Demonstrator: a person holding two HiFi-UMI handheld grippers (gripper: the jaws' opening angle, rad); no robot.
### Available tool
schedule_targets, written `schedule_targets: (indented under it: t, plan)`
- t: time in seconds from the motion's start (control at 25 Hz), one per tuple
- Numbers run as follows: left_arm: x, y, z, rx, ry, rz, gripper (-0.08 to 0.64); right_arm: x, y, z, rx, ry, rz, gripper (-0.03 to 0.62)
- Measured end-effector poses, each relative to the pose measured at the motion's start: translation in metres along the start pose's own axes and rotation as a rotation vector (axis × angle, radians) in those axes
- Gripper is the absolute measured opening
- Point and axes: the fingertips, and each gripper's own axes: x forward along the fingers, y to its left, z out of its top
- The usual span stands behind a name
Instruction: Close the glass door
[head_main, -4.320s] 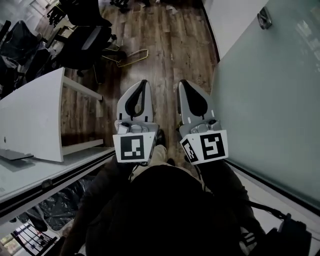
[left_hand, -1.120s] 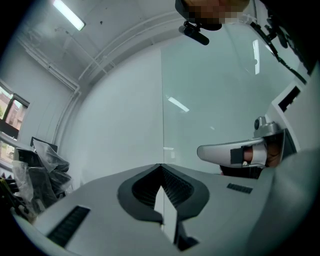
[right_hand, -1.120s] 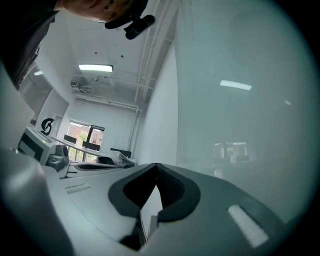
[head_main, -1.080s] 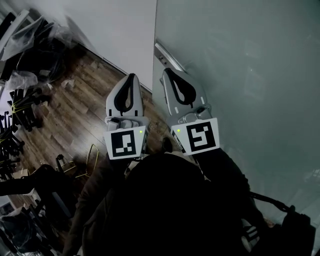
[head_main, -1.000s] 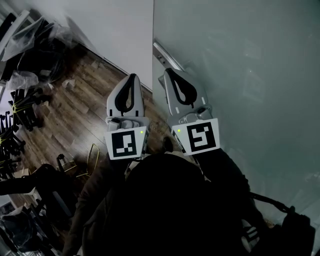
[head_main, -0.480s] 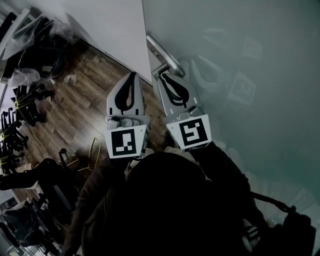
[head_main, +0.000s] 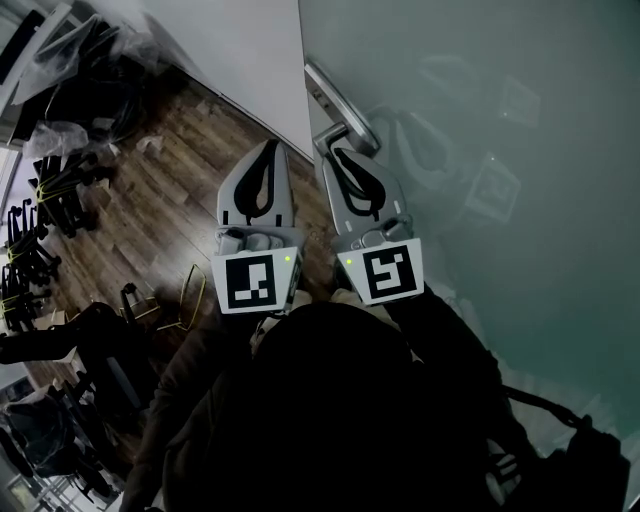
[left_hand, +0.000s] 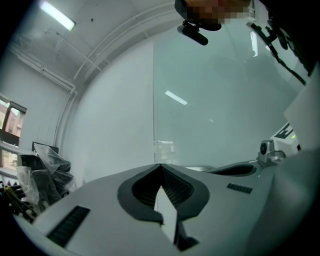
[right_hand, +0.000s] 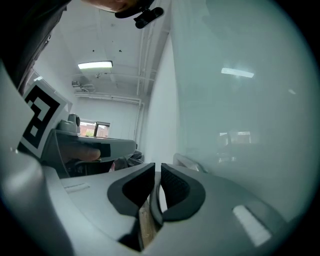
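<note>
Since the frosted glass door (head_main: 500, 120) runs along the right side of the right gripper (head_main: 343, 151), with its lever handle (head_main: 338, 92) just ahead of the tips, the step looks like reaching for that handle. Next it must be caught or pushed to swing the door. Both tools point forward side by side, jaws clenched on nothing, the left gripper (head_main: 267, 146) just leftward.

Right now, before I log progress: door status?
Left gripper shut, right gripper nearly shut, both empty. Right gripper tip by door handle on glass door, not gripping. Nothing between.
</note>
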Motion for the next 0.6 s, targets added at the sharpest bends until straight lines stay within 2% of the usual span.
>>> schedule_targets:
  t: [0.28,0.48,0.6]
  plan:
    - [0.001,-0.004,-0.003,-0.002,0.005,-0.003,-0.003,-0.004,0.000,-0.002,0.003,0.003,0.030,0.029]
    - [-0.002,-0.006,0.001,0.001,0.002,-0.008,-0.003,-0.008,0.004,-0.023,0.011,0.087,0.047,0.054]
    - [-0.002,-0.009,-0.001,0.004,0.002,-0.013,-0.003,-0.004,0.000,-0.030,0.017,0.085,0.033,0.054]
